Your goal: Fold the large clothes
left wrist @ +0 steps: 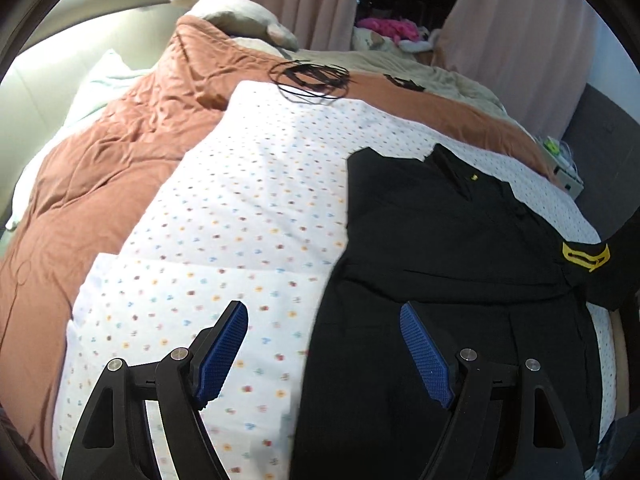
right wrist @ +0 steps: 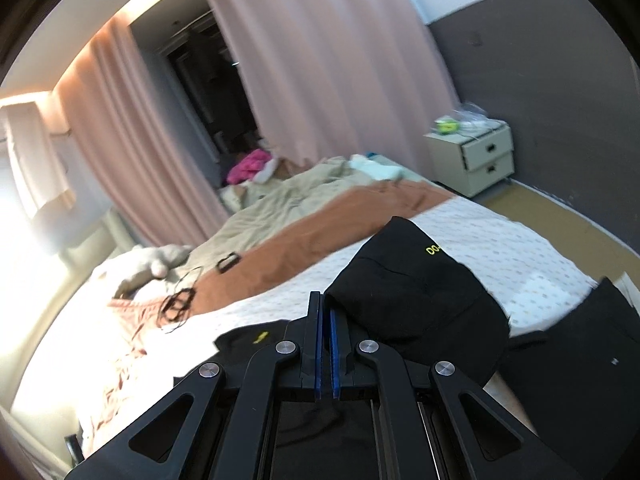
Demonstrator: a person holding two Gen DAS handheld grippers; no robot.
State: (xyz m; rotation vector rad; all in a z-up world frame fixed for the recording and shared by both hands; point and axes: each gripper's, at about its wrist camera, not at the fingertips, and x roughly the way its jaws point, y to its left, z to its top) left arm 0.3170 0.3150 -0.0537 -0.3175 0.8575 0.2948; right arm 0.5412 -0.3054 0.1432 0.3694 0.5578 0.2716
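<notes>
Setting: bedroom in a home
Bed: fills most of both views; white sheet with small coloured dots
Bedding: rust-brown quilt and beige blanket, both rumpled
Pillow: at the head of the bed, against a pale headboard
Window dressing: pink floor-length curtains, parted on a dark opening
Furniture: white two-drawer nightstand beside the bed, against a grey-brown wall
Floor: tan, visible near the nightstand

My left gripper sits at lower centre over the sheet; the garment lies right on it, quilt upper left, cable behind.
</notes>
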